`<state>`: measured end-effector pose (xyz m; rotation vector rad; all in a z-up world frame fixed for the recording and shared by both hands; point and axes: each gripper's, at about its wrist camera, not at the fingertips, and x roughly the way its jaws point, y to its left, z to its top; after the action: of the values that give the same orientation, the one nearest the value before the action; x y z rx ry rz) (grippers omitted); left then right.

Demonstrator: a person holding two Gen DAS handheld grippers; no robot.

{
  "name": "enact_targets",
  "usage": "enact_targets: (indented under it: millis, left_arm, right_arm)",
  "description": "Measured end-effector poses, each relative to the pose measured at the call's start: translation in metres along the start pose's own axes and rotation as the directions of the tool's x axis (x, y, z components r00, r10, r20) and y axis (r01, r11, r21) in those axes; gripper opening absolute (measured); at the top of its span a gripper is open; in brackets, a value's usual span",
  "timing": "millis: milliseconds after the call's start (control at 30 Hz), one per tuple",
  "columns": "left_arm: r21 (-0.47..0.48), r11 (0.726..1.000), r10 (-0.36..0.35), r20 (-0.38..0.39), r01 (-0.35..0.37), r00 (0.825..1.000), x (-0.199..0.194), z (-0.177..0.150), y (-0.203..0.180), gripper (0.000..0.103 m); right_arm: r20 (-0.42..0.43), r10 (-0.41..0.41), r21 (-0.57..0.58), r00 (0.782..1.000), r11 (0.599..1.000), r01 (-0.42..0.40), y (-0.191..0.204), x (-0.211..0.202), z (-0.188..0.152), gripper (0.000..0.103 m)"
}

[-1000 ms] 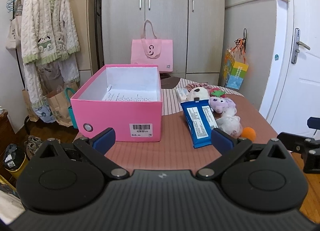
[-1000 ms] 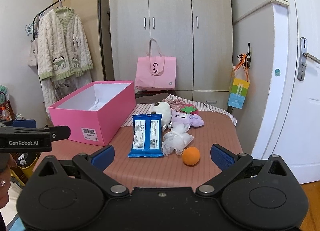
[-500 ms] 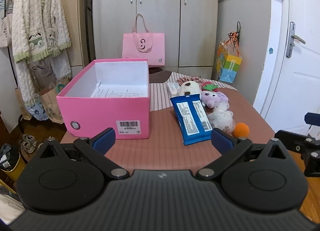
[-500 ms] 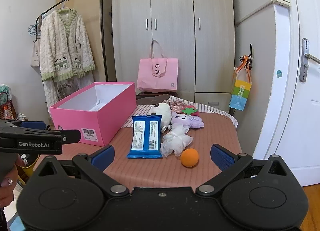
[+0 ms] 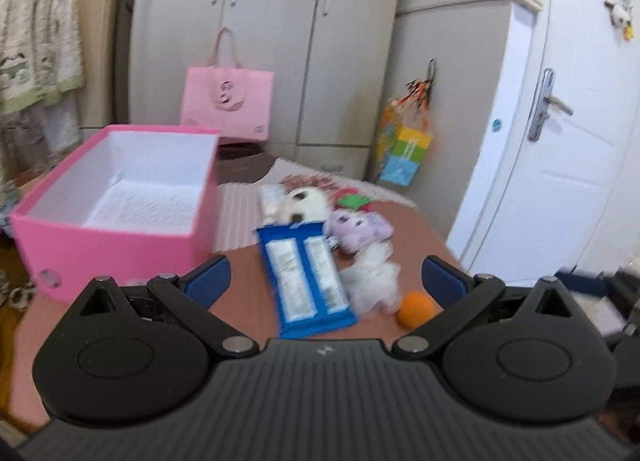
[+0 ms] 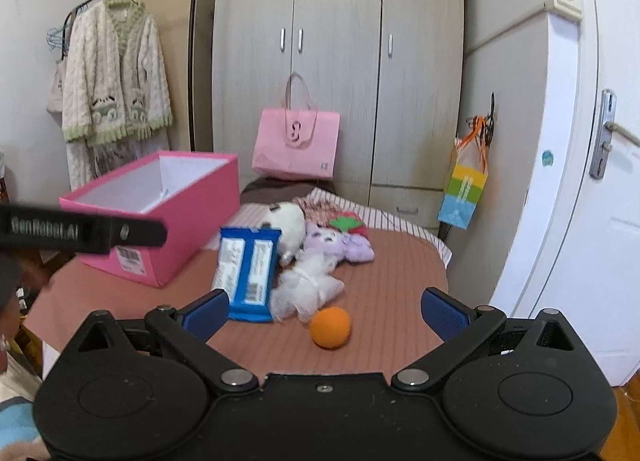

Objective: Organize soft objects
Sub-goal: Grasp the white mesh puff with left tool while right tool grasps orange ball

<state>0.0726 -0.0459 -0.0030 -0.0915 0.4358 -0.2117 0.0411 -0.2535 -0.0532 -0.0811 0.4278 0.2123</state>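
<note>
While both my jaws stand wide and empty, the left gripper (image 5: 324, 281) and right gripper (image 6: 324, 313) hover over the near edge of the surface (image 6: 392, 273). Ahead lies a blue packet (image 6: 248, 269), touching a white mesh pouf (image 6: 308, 285); an orange ball (image 6: 330, 327) sits just beside the pouf. Behind them lie a white plush (image 6: 286, 227) and a purple plush (image 6: 340, 245). An open pink box (image 5: 120, 217) stands to the left, nothing soft inside.

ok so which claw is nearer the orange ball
Right. The right claw frames the orange ball almost centred between its open fingers; the left claw sits further left, over the blue packet.
</note>
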Motion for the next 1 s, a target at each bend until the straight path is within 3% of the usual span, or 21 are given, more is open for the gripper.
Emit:
enact_targets:
  millis: [167, 300, 433, 533, 733, 833, 1000]
  left_arm:
    - [0.012, 0.999, -0.046, -0.006, 0.046, 0.999, 0.036, 0.003, -0.016, 0.100]
    - [0.048, 0.992, -0.113, -0.048, 0.115, 0.992, 0.066, 0.000, -0.031, 0.097]
    - [0.109, 0.983, -0.135, -0.091, 0.145, 0.987, 0.098, -0.008, -0.047, 0.082]
    - [0.117, 0.978, -0.157, -0.125, 0.171, 0.980, 0.121, -0.012, -0.052, 0.075]
    - [0.141, 0.978, -0.121, -0.222, 0.155, 0.967, 0.167, -0.024, -0.054, 0.064]
    - [0.139, 0.982, -0.093, -0.229, 0.127, 0.969, 0.177, -0.027, -0.052, 0.064]
    - [0.111, 0.989, -0.066, -0.247, 0.096, 0.967, 0.186, -0.035, -0.048, 0.063]
  right_arm:
    - [0.015, 0.050, 0.084, 0.999, 0.995, -0.051, -0.024, 0.033, -0.015, 0.103]
    - [0.039, 0.085, 0.046, 0.996, 0.995, -0.087, -0.035, 0.063, -0.029, 0.103]
    - [0.034, 0.085, 0.010, 0.996, 0.996, -0.085, -0.038, 0.092, -0.037, 0.100]
    - [-0.001, 0.089, -0.006, 0.996, 0.996, -0.089, -0.035, 0.113, -0.042, 0.091]
    - [-0.010, 0.184, -0.001, 0.983, 0.983, -0.184, -0.029, 0.131, -0.050, 0.082]
    - [-0.012, 0.199, 0.001, 0.980, 0.980, -0.199, -0.027, 0.135, -0.052, 0.080]
    - [-0.013, 0.182, 0.050, 0.983, 0.982, -0.181, -0.034, 0.138, -0.057, 0.058]
